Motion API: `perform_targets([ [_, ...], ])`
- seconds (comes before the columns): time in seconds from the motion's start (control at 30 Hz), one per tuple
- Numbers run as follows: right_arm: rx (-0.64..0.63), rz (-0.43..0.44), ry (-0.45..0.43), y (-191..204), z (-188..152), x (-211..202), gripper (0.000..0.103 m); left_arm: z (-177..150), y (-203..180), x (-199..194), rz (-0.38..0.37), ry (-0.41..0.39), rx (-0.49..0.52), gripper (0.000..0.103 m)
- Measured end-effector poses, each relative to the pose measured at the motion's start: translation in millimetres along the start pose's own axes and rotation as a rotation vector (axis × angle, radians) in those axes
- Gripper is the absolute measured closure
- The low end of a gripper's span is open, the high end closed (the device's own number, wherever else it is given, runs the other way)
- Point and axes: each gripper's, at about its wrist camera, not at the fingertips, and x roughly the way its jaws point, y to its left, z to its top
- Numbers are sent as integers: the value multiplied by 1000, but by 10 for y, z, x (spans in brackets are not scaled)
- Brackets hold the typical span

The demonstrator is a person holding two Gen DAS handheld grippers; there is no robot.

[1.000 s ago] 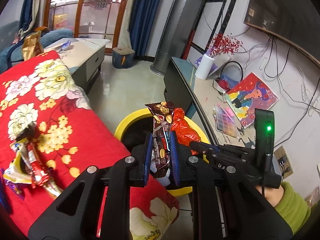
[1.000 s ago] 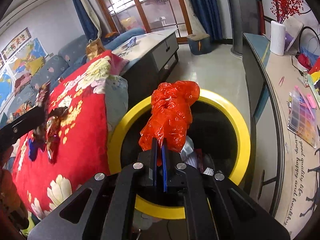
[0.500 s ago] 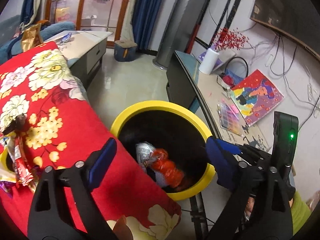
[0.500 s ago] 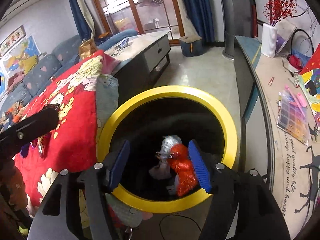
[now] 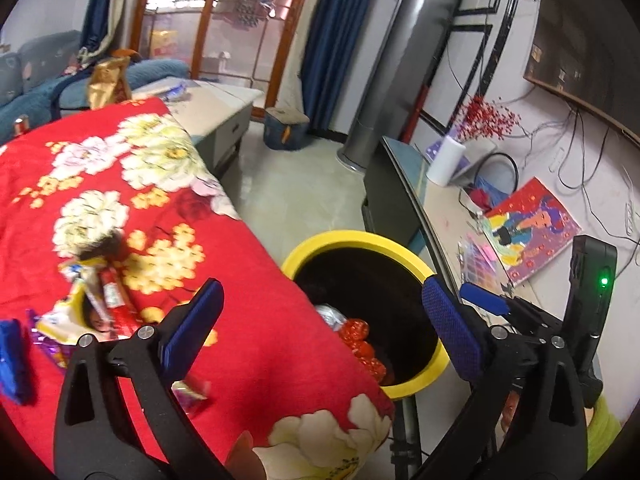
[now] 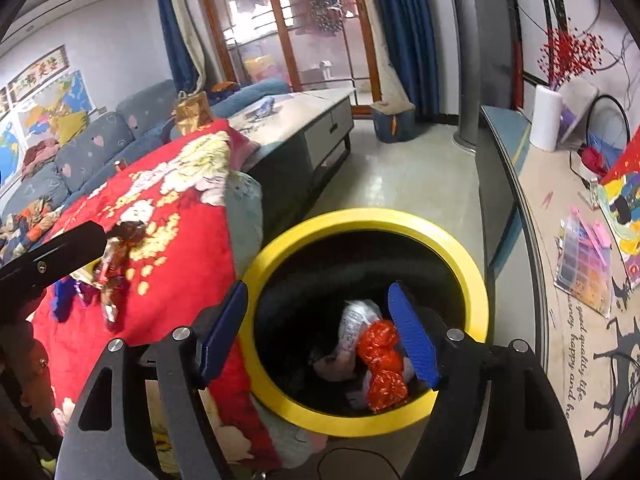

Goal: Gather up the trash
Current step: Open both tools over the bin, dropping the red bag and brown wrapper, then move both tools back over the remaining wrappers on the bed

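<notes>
Both drops look done: the left hand-held gripper and right hand-held gripper are opening with nothing between their jaws, and the red bag lies in the yellow-rimmed bin. More wrappers lie on the red blanket; next comes reaching there to pinch one.

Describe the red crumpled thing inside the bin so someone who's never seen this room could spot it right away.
Find the round bin with the yellow rim standing on the floor beside the red floral blanket. Look down into its black inside: the crumpled red plastic bag lies near the bottom, against a pale whitish wrapper. It is the only shiny, bright red piece in there.
</notes>
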Motion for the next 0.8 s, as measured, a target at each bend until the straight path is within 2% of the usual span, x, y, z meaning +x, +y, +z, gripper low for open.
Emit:
perform_targets([
  [0.1,-13,13,-18,87,38,-42,29,11,79,-119,18,-26,-11,12],
  [0.8,-141,134,-55,912,138,-158,27,19,728,-663,127,-127,-120,12],
])
